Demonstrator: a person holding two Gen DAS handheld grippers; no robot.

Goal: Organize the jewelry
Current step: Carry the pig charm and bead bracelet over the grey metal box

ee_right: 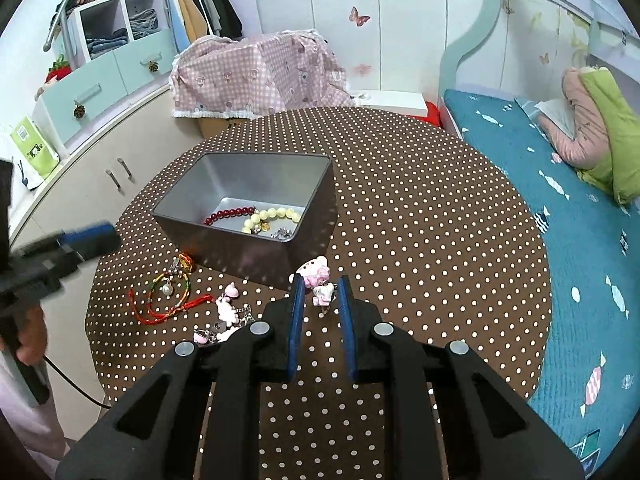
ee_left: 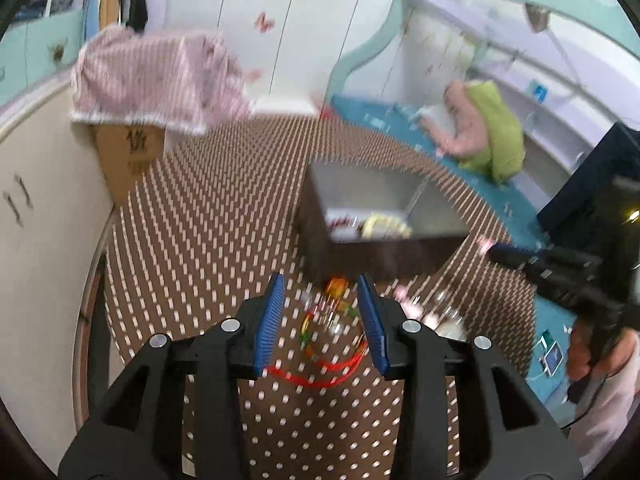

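Observation:
A grey metal box (ee_right: 192, 210) stands on the round dotted table (ee_right: 420, 240); it also shows in the left wrist view (ee_left: 384, 240). Red beads (ee_right: 230, 214) and cream beads (ee_right: 276, 214) lie inside it. My left gripper (ee_left: 322, 312) is open above a red cord bracelet (ee_left: 320, 376) and colourful beads (ee_left: 336, 292); this view is blurred. My right gripper (ee_right: 320, 300) is open, with a pink cat charm (ee_right: 316, 276) between and just beyond its fingertips. The red cord bracelet (ee_right: 168, 308) and pink charms (ee_right: 228, 312) lie left of it.
A bed with a blue cover (ee_right: 580, 240) lies to the right, with pink and green pillows (ee_right: 600, 132). A box under pink cloth (ee_right: 256, 76) stands behind the table. Cabinets (ee_right: 92, 168) run along the left. The left gripper shows at the left edge (ee_right: 52, 256).

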